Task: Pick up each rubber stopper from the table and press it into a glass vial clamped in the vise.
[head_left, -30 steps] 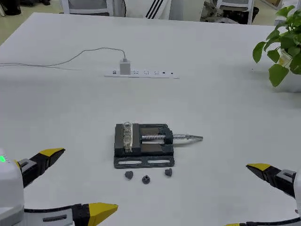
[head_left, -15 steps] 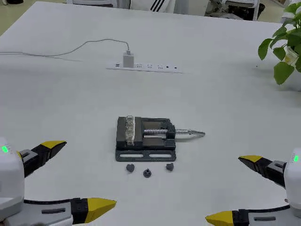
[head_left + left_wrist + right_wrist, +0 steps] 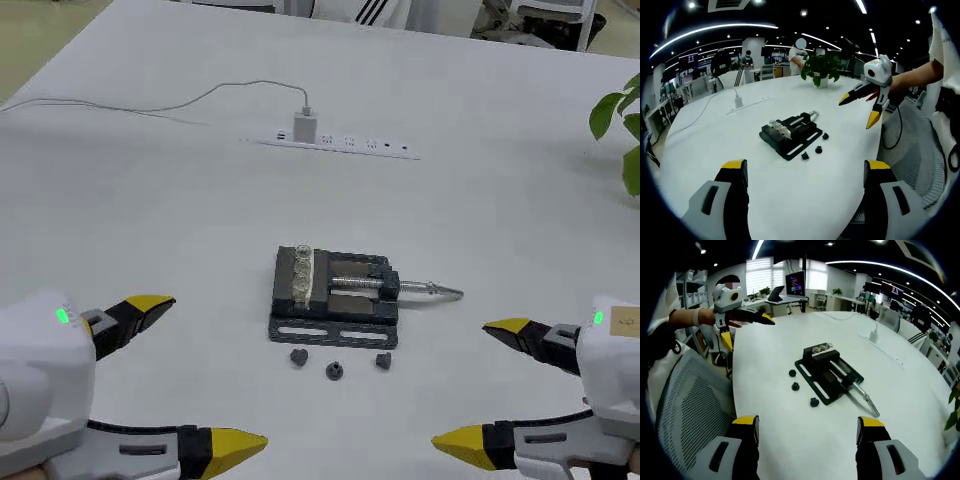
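Left claw (image 3: 205,370) and right claw (image 3: 465,384) both gape apart, empty. Three rubber stoppers (image 3: 335,371) lie on the counter (image 3: 150,200) between and just ahead of them, beside the vise (image 3: 350,310) clamping the glass vials (image 3: 303,275). The stoppers are probably light, soft and grippy, so pinch across the wider head; the glass is fragile.

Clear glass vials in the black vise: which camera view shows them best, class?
The head view looks down on the clear glass vials, clamped in a row in the black vise. Both gripper views show them smaller, from low angles.
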Motion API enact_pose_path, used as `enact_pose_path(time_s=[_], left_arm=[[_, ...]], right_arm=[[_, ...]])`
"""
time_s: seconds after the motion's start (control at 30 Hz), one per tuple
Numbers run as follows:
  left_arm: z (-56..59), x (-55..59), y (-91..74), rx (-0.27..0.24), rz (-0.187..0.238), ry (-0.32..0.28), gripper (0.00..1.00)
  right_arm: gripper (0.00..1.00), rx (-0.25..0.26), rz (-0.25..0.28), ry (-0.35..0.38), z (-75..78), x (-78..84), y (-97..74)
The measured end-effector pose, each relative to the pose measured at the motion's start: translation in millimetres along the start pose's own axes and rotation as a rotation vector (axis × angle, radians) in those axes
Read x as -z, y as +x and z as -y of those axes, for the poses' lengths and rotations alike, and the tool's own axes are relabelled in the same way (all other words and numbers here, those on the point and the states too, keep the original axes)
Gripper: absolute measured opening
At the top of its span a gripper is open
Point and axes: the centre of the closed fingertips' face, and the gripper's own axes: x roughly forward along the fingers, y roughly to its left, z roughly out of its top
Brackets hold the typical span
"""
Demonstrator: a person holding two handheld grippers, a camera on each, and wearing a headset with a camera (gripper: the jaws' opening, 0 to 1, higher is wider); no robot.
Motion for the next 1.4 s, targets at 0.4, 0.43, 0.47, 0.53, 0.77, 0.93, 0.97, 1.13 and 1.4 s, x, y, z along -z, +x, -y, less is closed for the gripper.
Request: enact_pose_path(time_s=[0.4, 0.43, 0.47, 0.53, 0.77, 0.93, 0.97, 1.13, 1.4], left_arm=[[-4.5, 0.3, -0.7, -0.026, 0.01, -0.015, 0.94], [-4.4, 0.5, -0.8, -0.028, 0.011, -0.016, 0.94], [-4.2, 1.0, -1.0, -0.03, 0.011, -0.019, 0.94], [-3.6, 1.8, -1.3, -0.031, 0.011, -0.022, 0.94], [-3.1, 2.7, -2.8, -0.039, 0.016, -0.035, 0.93], [-3.5, 3.9, -3.1, -0.041, 0.017, -0.045, 0.93], [-3.4, 4.2, -3.0, -0.04, 0.018, -0.046, 0.92], [-3.4, 5.9, -2.6, -0.036, 0.015, -0.051, 0.92], [-5.2, 8.5, -2.4, -0.037, 0.012, -0.063, 0.91]], right_arm=[[0.55, -0.039, -0.017, -0.127, 7.3, -9.3, 37.5], [0.53, -0.04, -0.018, -0.127, 7.9, -8.8, 39.9], [0.52, -0.041, -0.021, -0.126, 8.6, -8.3, 43.1], [0.47, -0.032, -0.018, -0.134, 9.8, -8.7, 46.2], [0.31, -0.004, -0.001, -0.138, 13.1, -8.6, 58.9], [0.22, -0.01, -0.016, -0.143, 13.7, -2.8, 67.7], [0.22, -0.012, -0.021, -0.141, 14.1, -1.5, 69.2], [0.17, -0.028, -0.041, -0.147, 13.1, 2.9, 74.7], [0.14, -0.051, -0.07, -0.214, 10.0, 5.3, 80.6]])
